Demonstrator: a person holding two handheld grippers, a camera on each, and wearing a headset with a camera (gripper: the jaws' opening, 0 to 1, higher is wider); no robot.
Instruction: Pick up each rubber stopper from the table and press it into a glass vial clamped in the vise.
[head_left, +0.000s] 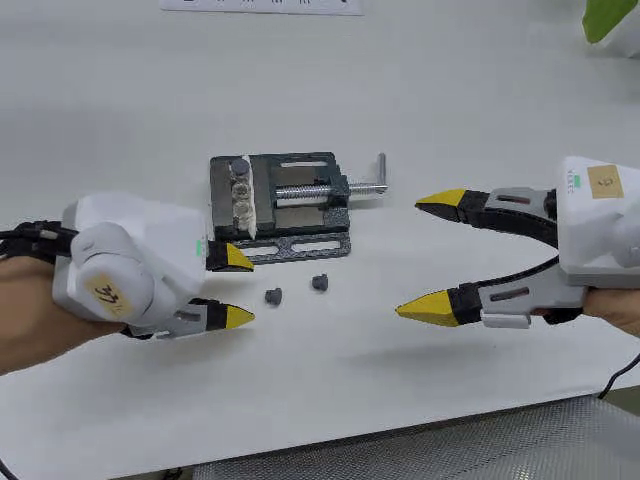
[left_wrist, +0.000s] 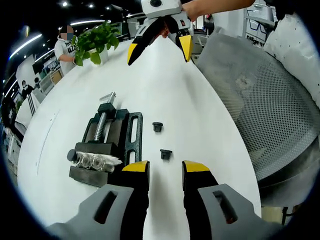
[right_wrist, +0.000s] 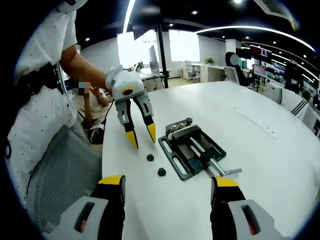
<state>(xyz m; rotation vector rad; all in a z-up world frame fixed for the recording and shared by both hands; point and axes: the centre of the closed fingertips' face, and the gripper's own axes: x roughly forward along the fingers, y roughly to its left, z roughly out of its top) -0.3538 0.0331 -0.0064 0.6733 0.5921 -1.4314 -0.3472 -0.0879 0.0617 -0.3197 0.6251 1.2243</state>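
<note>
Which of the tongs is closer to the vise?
Left. The left tongs sit right at the vise's near corner, by the vials; the right tongs hang farther off, out past its screw handle.

Two dark rubber stoppers (head_left: 273, 296) (head_left: 320, 283) lie apart beside the vise (head_left: 300, 247) clamping clear vials (head_left: 241, 200).

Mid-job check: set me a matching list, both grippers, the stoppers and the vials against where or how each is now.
1 left gripper
2 right gripper
3 rubber stoppers
4 glass vials

A clamped in the vise
B loose on the table
C open wide, right of the vise
D open, empty, nearest the stoppers

Pairs: 1-D, 2-C, 3-B, 4-A.
</note>
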